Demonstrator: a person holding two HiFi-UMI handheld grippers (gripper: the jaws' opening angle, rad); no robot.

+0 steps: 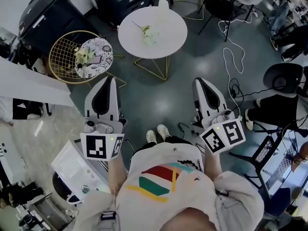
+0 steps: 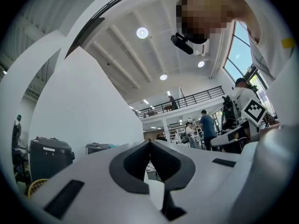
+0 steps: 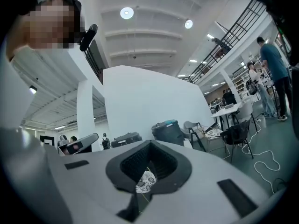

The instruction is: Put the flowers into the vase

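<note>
We see dark glossy floor (image 1: 192,85), white cable (image 1: 233,57) snaking across it. Round white table (image 1: 171,32) on gold legs; gold wire basket (image 1: 60,57) to its left, black bin (image 1: 45,16) near floor's far left corner. Black chairs (image 1: 284,78) at right. We note white partition wall (image 3: 149,101), round ceiling lights (image 2: 142,32), mezzanine railing (image 2: 187,101), tall windows (image 2: 240,43).

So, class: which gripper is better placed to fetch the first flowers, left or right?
Probably left. The left gripper sits nearer the flowers on the patterned table; the right gripper is farther off. Both grippers' jaws are shut and empty.
</note>
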